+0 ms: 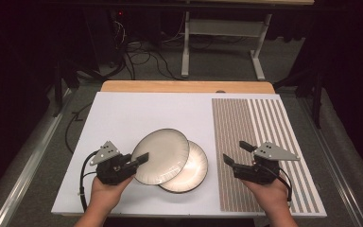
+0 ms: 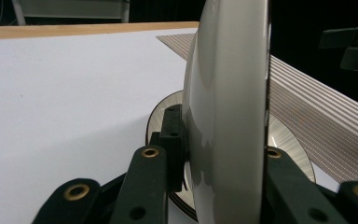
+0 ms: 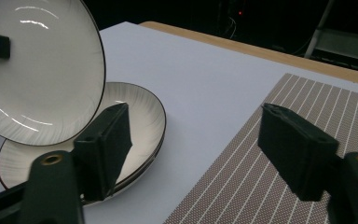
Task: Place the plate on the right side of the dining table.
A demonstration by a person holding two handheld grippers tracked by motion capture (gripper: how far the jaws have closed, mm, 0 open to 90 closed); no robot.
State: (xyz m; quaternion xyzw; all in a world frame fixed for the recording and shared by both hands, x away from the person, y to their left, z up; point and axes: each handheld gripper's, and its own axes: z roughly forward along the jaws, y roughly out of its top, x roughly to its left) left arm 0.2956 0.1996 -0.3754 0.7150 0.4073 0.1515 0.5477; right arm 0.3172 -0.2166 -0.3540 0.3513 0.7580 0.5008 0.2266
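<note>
Two pale plates with dark rims are on the white board. The upper plate [image 1: 163,153] [image 2: 228,116] [image 3: 37,79] is lifted and tilted, its far edge overlapping the lower plate [image 1: 196,172] [image 2: 289,140] [image 3: 140,116], which lies flat. My left gripper [image 1: 142,158] [image 2: 223,154] is shut on the upper plate's left rim, one jaw on each face. My right gripper [image 1: 236,152] [image 3: 200,140] hovers to the right of the plates, over the striped placemat's [image 1: 264,123] [image 3: 242,186] left edge. Its jaws stand open with nothing between them.
The white board [image 1: 137,109] covers most of a wooden table, whose far edge [image 1: 184,86] shows behind it. The placemat lies along the board's right side. Beyond the table are a metal desk frame [image 1: 186,47] and cables on the floor.
</note>
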